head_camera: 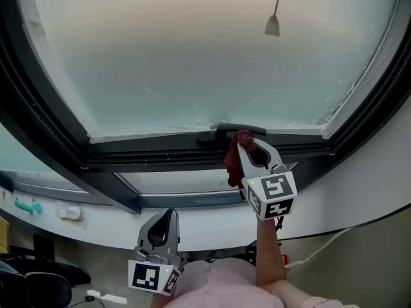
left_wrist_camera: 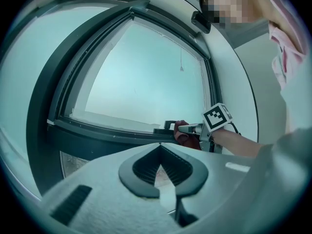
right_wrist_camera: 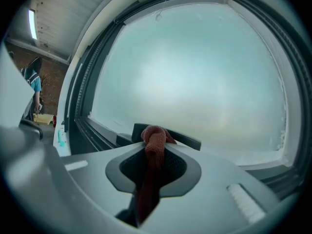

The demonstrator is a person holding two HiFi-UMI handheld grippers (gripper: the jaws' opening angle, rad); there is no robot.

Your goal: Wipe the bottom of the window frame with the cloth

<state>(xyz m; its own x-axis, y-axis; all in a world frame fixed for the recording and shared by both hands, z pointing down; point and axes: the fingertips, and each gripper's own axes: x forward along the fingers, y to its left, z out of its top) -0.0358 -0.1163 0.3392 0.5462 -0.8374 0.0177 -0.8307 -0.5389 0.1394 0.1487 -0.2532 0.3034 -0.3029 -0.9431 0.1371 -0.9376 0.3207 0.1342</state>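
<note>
Nearest the lens, bottom centre of the head view: pink garment of the person, and just above it the left gripper, held low and well apart from the window, pointing up-frame. In its own view its jaws are together with nothing between them. Largest thing in shot is the frosted window pane, filling the upper two thirds of the frame, pale and misted. Round it runs the dark window frame; its bottom rails cross mid-frame in stepped tracks. White sill and wall curve along the lower right. Bare forearm rises from bottom centre-right to the right gripper, which reaches in to the bottom of the frame, right of centre. Its jaws are clamped on the cloth, reddish-brown. In the right gripper view the cloth runs down between the pads and bunches out at the tips, directly in front of the dark window handle. The bunched end lies at the bottom rail just beside that handle; actual contact with the rail cannot be told. Small items: a grey cord weight hanging at upper right before the pane; a teal object and a white object on the ledge at lower left.
</note>
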